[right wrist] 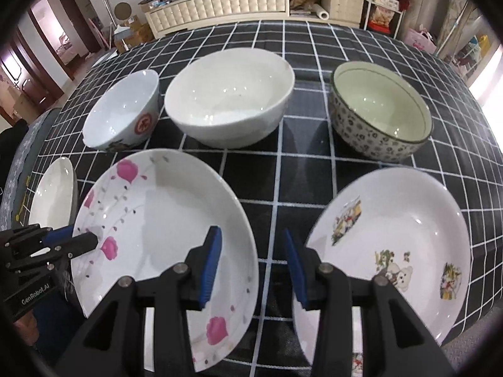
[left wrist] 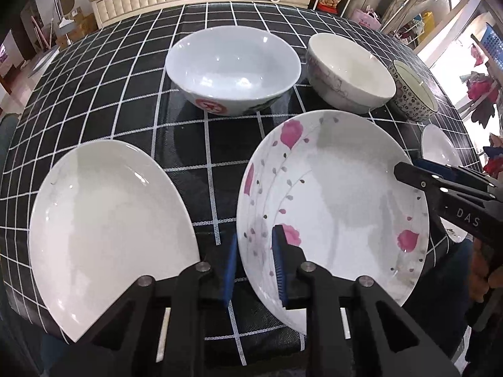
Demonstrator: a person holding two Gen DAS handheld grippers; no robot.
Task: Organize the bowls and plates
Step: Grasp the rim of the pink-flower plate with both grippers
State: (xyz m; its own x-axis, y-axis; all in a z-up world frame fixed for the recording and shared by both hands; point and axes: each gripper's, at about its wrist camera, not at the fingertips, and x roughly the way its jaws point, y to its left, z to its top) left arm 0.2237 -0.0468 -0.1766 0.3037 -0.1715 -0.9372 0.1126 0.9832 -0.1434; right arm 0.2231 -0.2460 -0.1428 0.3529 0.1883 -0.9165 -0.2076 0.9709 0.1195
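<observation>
A pink-flower plate point(left wrist: 339, 194) point(right wrist: 163, 220) lies on the black checked tablecloth point(left wrist: 188, 144). My left gripper point(left wrist: 255, 267) point(right wrist: 78, 238) straddles its left rim, one blue pad over the plate and one outside it, with a gap showing. My right gripper point(right wrist: 254, 267) point(left wrist: 408, 168) stands open astride the plate's right rim. A plain white plate point(left wrist: 103, 213) point(right wrist: 53, 194) sits to the left and a cartoon-print plate point(right wrist: 402, 235) to the right. Behind stand a red-emblem bowl point(left wrist: 232, 62) point(right wrist: 122, 116), a white bowl point(left wrist: 349, 69) point(right wrist: 229, 94) and a dark-patterned bowl point(right wrist: 380, 110) point(left wrist: 415, 94).
The right gripper's outer finger overlaps the cartoon plate's left edge. The near table edge runs just below both grippers. A cream cabinet point(right wrist: 220, 3) and cluttered shelves stand beyond the table's far side. A hand point(left wrist: 490, 270) holds the right gripper.
</observation>
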